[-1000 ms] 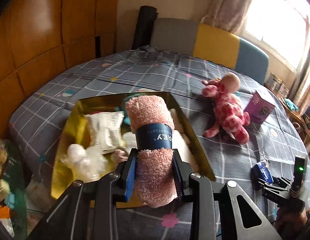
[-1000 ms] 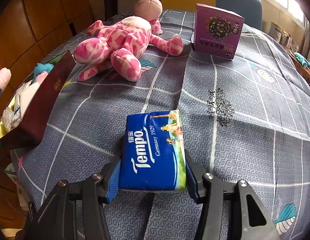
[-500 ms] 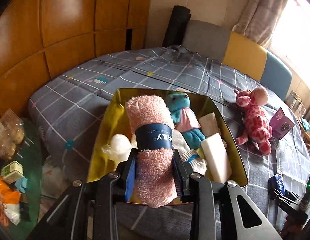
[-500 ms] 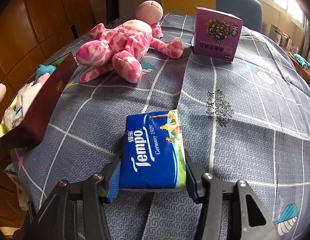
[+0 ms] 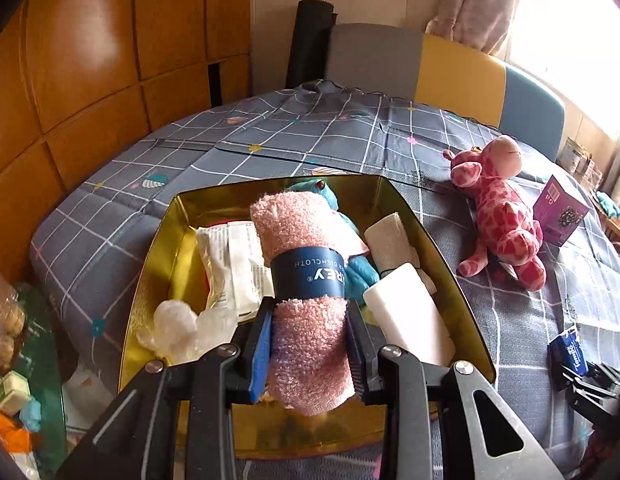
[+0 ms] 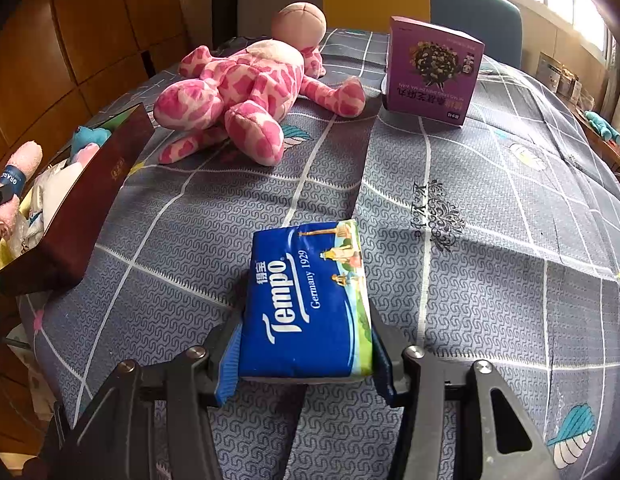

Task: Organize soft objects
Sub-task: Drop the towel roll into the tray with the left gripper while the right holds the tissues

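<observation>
Two grippers are seen, each clamped on a soft item. A rolled pink terry dishcloth with a navy paper band is held by the left gripper above the near end of the gold-lined rectangular box. A blue Tempo tissue pack is pinched by the right gripper over the grey checked bedspread. A pink spotted plush giraffe lies far left of it, beside a purple cardboard box.

"Tempo Germany 1929" on blue tissue pack, "DISHCLOTH" on towel band
</observation>
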`<state>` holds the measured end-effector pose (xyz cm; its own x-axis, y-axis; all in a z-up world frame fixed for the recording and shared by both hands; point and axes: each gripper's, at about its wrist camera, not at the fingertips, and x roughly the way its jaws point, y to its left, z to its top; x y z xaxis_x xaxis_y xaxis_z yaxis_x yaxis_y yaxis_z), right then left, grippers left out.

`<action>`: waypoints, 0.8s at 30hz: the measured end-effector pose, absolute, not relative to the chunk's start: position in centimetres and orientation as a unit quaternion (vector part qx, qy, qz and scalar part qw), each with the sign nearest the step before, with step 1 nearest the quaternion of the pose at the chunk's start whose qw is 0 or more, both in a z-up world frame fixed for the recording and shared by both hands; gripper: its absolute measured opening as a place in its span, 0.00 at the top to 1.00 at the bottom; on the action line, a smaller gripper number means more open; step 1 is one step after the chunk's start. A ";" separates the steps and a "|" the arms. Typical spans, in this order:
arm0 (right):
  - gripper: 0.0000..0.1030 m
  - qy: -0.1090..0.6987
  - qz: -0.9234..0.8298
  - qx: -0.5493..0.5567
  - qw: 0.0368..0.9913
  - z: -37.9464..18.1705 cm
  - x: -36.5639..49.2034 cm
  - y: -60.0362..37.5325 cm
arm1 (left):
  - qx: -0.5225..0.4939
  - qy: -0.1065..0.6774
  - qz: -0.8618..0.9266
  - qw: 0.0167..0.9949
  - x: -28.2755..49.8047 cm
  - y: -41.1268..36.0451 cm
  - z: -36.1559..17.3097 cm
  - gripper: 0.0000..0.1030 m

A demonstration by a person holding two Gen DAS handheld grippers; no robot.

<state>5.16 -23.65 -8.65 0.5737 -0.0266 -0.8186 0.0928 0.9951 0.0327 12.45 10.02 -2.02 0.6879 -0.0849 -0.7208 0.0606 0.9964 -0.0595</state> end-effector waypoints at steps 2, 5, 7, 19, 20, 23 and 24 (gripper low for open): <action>0.48 0.460 -0.034 0.035 0.887 -8.7 5.1 -23.6 | -0.016 0.396 -0.042 0.917 12.9 9.9 -2.3 0.68; 0.48 0.460 -0.036 0.034 0.887 -8.7 5.1 -23.6 | -0.014 0.399 -0.043 0.916 13.6 9.8 -2.7 0.68; 0.48 0.461 -0.036 0.033 0.886 -8.7 5.2 -23.6 | -0.014 0.402 -0.045 0.914 14.0 9.8 -3.0 0.68; 0.48 0.465 -0.041 0.031 0.884 -8.8 5.3 -23.5 | 0.006 0.430 -0.023 0.903 17.6 10.3 -6.7 0.62; 0.48 0.466 -0.042 0.031 0.883 -8.8 5.4 -23.5 | 0.002 0.430 -0.020 0.903 17.8 10.5 -6.7 0.58; 0.49 0.468 -0.043 0.031 0.882 -8.7 5.4 -23.5 | -0.006 0.427 -0.020 0.904 17.6 11.0 -6.5 0.55; 0.49 0.468 -0.043 0.031 0.882 -8.7 5.4 -23.4 | -0.007 0.424 -0.017 0.906 17.4 11.1 -6.4 0.53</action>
